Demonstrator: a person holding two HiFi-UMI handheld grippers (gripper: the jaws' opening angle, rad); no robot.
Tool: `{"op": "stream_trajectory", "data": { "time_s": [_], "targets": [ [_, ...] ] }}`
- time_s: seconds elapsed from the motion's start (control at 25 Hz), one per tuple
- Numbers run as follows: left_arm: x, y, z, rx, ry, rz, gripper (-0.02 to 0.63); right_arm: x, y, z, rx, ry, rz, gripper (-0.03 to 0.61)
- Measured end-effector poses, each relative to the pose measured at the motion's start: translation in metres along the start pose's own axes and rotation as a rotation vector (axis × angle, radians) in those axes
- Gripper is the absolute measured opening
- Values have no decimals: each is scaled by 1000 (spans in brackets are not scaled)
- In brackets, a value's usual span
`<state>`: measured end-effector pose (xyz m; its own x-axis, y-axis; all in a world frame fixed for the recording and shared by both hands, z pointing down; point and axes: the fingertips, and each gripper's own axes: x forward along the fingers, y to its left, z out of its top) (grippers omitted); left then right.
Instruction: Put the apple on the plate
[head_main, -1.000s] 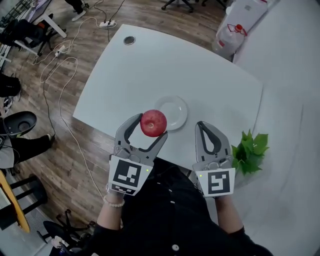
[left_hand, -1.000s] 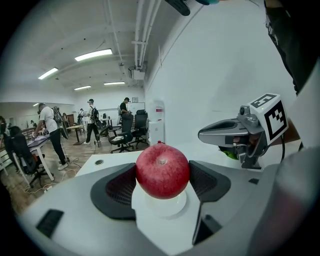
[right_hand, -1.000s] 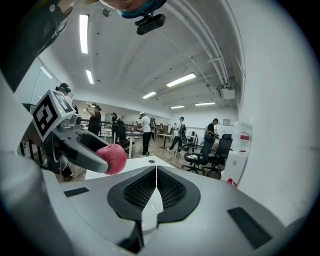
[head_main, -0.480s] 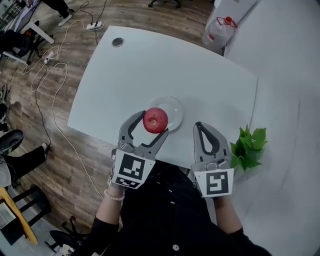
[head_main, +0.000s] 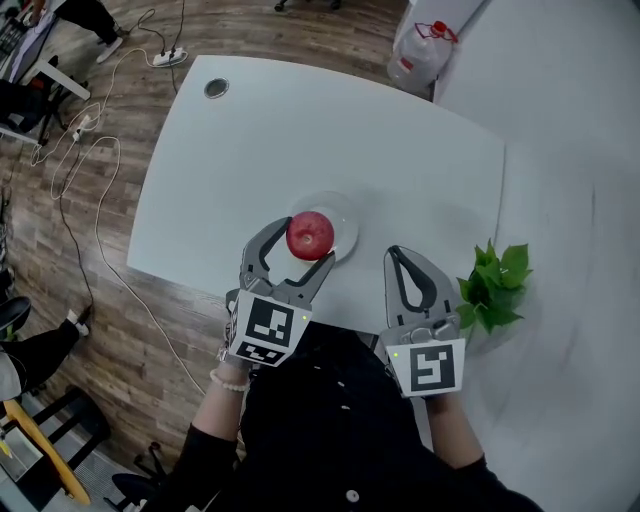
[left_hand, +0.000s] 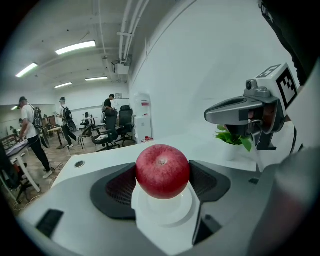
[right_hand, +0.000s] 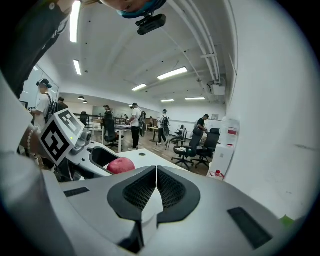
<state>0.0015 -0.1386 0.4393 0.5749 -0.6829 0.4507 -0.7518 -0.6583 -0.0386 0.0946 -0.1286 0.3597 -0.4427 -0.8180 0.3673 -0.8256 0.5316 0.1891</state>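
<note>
Surface (head_main: 420, 170): white, plate (head_main: 347, 222) near front edge
Left gripper (head_main: 304, 248): fingers (left_hand: 119, 187) clamped on apple (head_main: 310, 233), over the plate, maybe not touching it
Right gripper (head_main: 393, 252): fingers (right_hand: 142, 192) pressed together, empty

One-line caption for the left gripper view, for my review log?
Left gripper holds a red apple over the white plate.

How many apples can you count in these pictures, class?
1. The apple is held in the left gripper, over the plate near the table's front edge.
</note>
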Motion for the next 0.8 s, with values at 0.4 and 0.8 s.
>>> {"op": "stream_trajectory", "data": {
  "time_s": [0.4,0.8],
  "targets": [
    [27,-10,-25,5,44,-42,345,-13,-9,-15,15,41,-50,43],
    [53,-9,-48,12,82,-57,345,-23,-16,-31,13,91,-78,43]
  ]
}}
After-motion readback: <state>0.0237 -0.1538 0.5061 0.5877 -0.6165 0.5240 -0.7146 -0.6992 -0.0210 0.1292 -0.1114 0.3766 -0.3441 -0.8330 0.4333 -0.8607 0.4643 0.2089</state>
